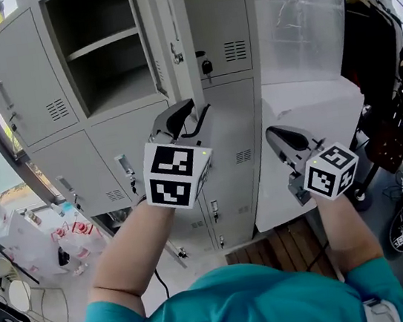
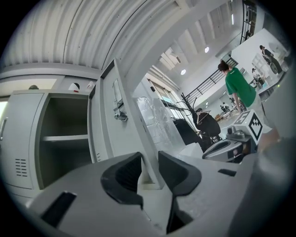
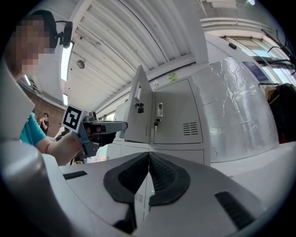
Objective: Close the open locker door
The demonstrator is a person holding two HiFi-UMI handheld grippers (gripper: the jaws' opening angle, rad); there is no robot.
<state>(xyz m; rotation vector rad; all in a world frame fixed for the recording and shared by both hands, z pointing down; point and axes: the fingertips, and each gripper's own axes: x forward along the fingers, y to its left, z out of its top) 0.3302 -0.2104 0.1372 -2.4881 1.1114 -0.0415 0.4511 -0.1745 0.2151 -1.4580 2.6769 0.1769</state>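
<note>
1. Locker door (image 1: 173, 11) is standing wide open, swung out edge-on toward the person from the right edge of the upper open compartment (image 1: 100, 59). Its lower edge is sitting in the left hand-held gripper (image 1: 179, 113).
2. In its own view, the left hand-held gripper (image 2: 149, 159) is clamping that lower edge. The door (image 2: 113, 139) is filling the gap between both pads, so the hold is looking firm enough to steer with.
3. Off to the right, the right hand-held gripper (image 1: 276, 136) is hanging apart from the door. It is clenched on nothing, with its jaws meeting in its own view (image 3: 148, 159).
4. Judging from this, the step in hand is swinging the door leftward and back toward the open compartment's front edges.
5. Doing it well is probably meaning tracing the door's own arc about the right edge rather than pushing straight. A thin sheet gripped this way is likely twisting or slipping free if dragged off its curve.
6. Easing the clamp off before the free edge is reaching the left edge is looking wise, so that the jaws are not getting pinched.
7. Pressing flat near the lock (image 2: 119, 113) is then likely seating the door fully.
</note>
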